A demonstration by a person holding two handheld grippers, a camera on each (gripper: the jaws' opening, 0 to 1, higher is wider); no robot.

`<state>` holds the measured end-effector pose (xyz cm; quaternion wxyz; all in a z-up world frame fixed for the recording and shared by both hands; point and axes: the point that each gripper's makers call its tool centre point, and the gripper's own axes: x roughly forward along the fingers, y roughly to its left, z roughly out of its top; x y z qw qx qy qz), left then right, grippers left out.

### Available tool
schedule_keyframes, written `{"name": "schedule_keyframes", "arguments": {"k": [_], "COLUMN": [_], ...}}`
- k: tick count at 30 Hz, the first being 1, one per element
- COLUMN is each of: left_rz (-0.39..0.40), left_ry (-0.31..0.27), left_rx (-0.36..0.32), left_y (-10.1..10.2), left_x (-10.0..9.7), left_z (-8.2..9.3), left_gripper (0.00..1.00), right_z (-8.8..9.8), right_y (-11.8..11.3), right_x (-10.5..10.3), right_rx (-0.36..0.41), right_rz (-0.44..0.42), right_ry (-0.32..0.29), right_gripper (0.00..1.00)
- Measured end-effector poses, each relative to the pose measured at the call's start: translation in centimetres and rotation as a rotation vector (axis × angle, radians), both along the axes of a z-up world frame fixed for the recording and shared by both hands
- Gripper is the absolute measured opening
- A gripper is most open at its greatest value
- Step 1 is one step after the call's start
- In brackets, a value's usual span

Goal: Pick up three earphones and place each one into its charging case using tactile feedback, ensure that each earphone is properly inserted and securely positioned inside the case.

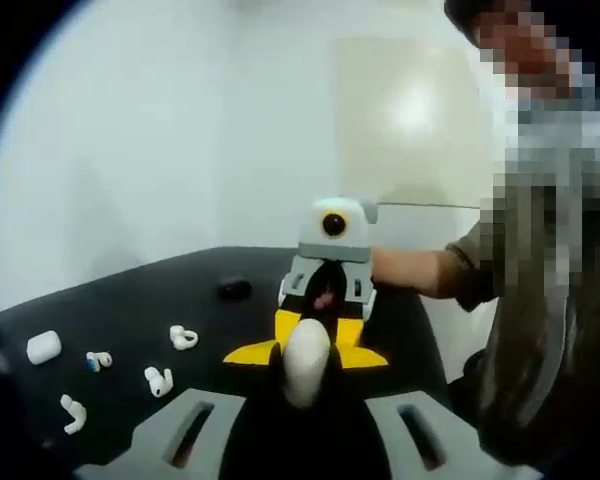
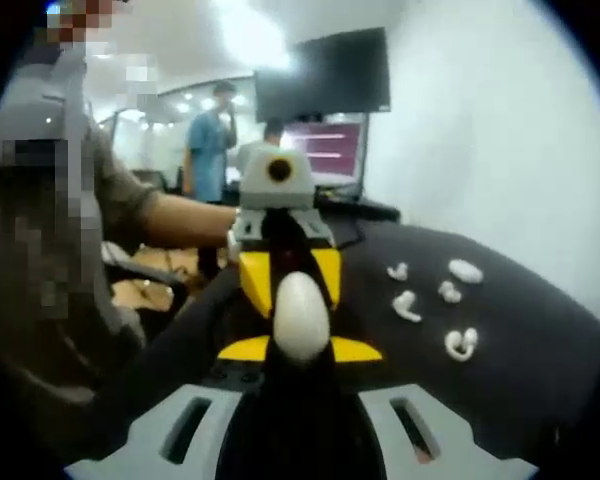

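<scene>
White egg-shaped charging case [image 1: 306,362] is clamped from both sides, held above the black tabletop [image 1: 130,310]: left gripper [image 1: 305,385] and right gripper [image 2: 300,345] meet nose to nose, both sets of jaws closed on it. Loose white earphones [image 1: 158,380] and another small white case [image 1: 43,347] lie on the table, well apart from it.

The left gripper [image 1: 305,425] has two grey jaws, flat and wide, each with one long dark slot; the same grey jaws with slots belong to the right gripper [image 2: 302,425]. Seen from the front, in the other view, each gripper shows yellow fingers with black parts — and above them a pale grey housing. The person wears a short-sleeved shirt of dull olive-grey colour; the sleeve [image 1: 477,265] ends above the elbow.
</scene>
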<state>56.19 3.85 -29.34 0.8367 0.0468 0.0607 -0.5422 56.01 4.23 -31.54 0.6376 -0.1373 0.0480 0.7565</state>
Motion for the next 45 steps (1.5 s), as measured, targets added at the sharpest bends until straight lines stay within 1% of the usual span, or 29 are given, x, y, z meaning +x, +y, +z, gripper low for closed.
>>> {"name": "schedule_keyframes", "arguments": {"k": [4,6,8,10,11,14,16,17,20,21,24,25,26,27,29,30,32,34,36,37,38,39,40,41,42,43,44,45], "left_rz": [0.001,-0.001,-0.003,-0.001,0.005,0.0,0.003,0.002,0.0,-0.003,-0.005,-0.006,-0.003,-0.005,-0.009,-0.005,-0.009,-0.015,-0.018,-0.016,-0.011,-0.009,-0.003,0.003,0.002,-0.013,-0.016,-0.024], "left_ry": [-0.007,-0.004,0.016,0.043,0.087,0.14,0.194,0.22,0.266,0.292,0.292,0.287,0.259,0.201,0.158,0.16,0.151,0.142,0.154,0.163,0.198,0.218,0.256,0.309,0.368,0.449,0.531,0.575], "left_rx": [0.006,0.01,0.01,0.002,-0.011,-0.027,-0.044,-0.05,-0.064,-0.07,-0.072,-0.071,-0.066,-0.055,-0.039,-0.04,-0.038,-0.035,-0.039,-0.04,-0.047,-0.053,-0.063,-0.078,-0.107,-0.154,-0.177,-0.194], "left_y": [-0.07,-0.07,-0.14,-0.12,-0.04,0.18,0.22,0.25,0.36,0.39,0.38,0.36,0.32,0.23,0.05,0.03,0.01,-0.06,-0.02,-0.03,-0.04,-0.01,0.07,0.13,0.09,0.12,0.31,0.39], "left_x": [-0.12,-0.17,-0.17,-0.11,-0.13,0.03,0.09,0.11,0.3,0.26,0.22,0.21,0.24,0.27,-0.02,-0.08,-0.06,-0.14,-0.13,-0.05,-0.02,0.04,0.16,0.29,0.36,0.27,0.44,0.58], "left_z": [-0.09,-0.08,-0.04,-0.05,-0.13,-0.1,-0.18,-0.21,-0.19,-0.22,-0.2,-0.19,-0.17,-0.07,-0.09,-0.12,-0.1,-0.1,-0.09,-0.07,-0.17,-0.18,-0.24,-0.31,-0.18,0.28,0.28,0.29], "left_gripper": [0.19,0.18,0.17,0.17,0.17,0.17,0.16,0.16,0.16,0.16,0.16,0.16,0.16,0.16,0.16,0.16,0.16,0.17,0.16,0.16,0.16,0.16,0.16,0.16,0.16,0.16,0.16,0.16], "right_z": [-0.05,-0.16,-0.27,-0.39,-0.44,-0.5,-0.52,-0.53,-0.49,-0.45,-0.4,-0.42,-0.53,-0.57,-0.68,-0.63,-0.4,-0.45,-0.41,-0.39,-0.4,-0.53,-0.63,-0.79,-0.75,-0.63,-0.61,-0.63], "right_y": [0.0,0.01,0.01,0.0,0.02,0.07,0.07,0.08,0.06,0.07,0.1,0.09,0.03,0.0,0.04,0.07,0.18,0.19,0.2,0.16,0.15,0.16,0.19,0.19,0.18,0.2,0.24,0.24], "right_x": [-0.04,-0.14,-0.07,0.01,0.04,-0.05,0.01,0.01,-0.06,-0.12,-0.09,-0.01,-0.03,-0.07,-0.26,-0.26,-0.23,-0.28,-0.32,-0.18,-0.09,-0.16,0.03,0.08,-0.14,-0.2,-0.23,-0.27], "right_rx": [0.001,0.0,-0.004,-0.01,-0.013,-0.014,-0.016,-0.016,-0.013,-0.01,-0.009,-0.014,-0.023,-0.031,-0.047,-0.057,-0.043,-0.043,-0.044,-0.044,-0.043,-0.047,-0.05,-0.058,-0.053,-0.044,-0.039,-0.039], "right_rz": [0.001,0.003,0.002,0.0,-0.002,0.001,-0.001,0.0,0.003,0.007,0.01,0.004,-0.007,-0.018,-0.021,-0.019,-0.012,-0.012,-0.007,-0.002,0.0,-0.004,-0.004,-0.005,0.0,0.001,0.008,0.008], "right_ry": [-0.009,-0.047,-0.063,-0.064,-0.063,-0.079,-0.083,-0.091,-0.125,-0.139,-0.146,-0.132,-0.084,-0.019,0.12,0.139,0.131,0.107,0.09,0.054,0.022,0.014,-0.032,-0.07,-0.069,-0.079,-0.11,-0.11], "right_gripper": [0.22,0.22,0.22,0.22,0.22,0.22,0.22,0.22,0.22,0.22,0.22,0.22,0.22,0.22,0.22,0.23,0.24,0.23,0.22,0.22,0.22,0.22,0.22,0.22,0.22,0.22,0.22,0.21]}}
